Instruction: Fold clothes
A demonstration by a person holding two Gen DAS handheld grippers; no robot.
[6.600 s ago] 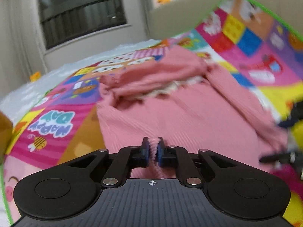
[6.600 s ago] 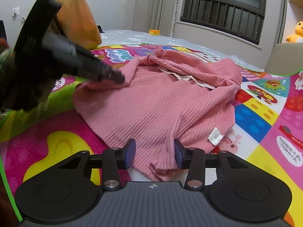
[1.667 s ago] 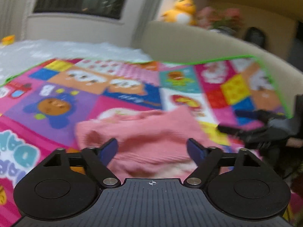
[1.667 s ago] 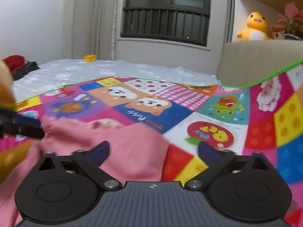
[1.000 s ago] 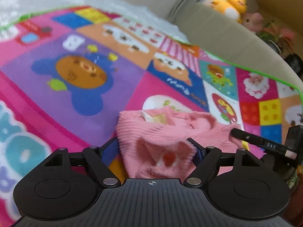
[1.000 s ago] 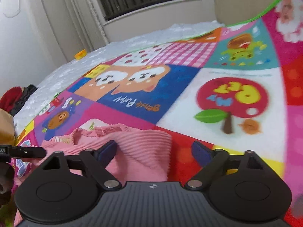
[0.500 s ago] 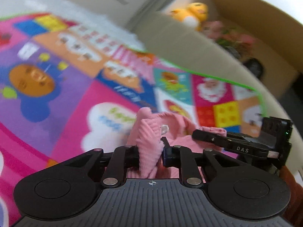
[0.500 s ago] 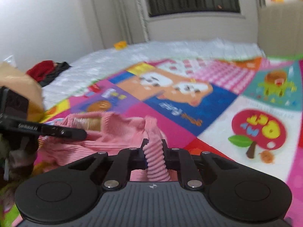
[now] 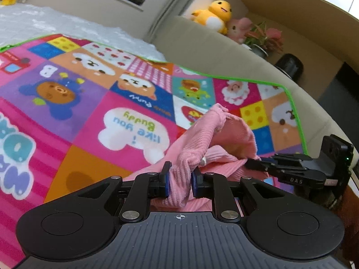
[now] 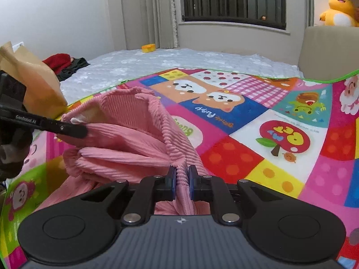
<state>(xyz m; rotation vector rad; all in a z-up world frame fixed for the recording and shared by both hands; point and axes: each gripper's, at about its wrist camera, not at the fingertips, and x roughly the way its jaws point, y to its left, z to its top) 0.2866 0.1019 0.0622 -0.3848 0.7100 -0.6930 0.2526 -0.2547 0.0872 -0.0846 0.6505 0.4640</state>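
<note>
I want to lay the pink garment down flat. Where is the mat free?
The play mat lies bare ahead of the pink garment, up to its green edge. It is crowded beside the paper bag.

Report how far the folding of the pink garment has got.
Done: both grips made. In hand: left gripper and right gripper are each shut on an edge of the pink ribbed garment, lifting it above the play mat. Left: it hangs bunched, no neat fold visible.
</note>
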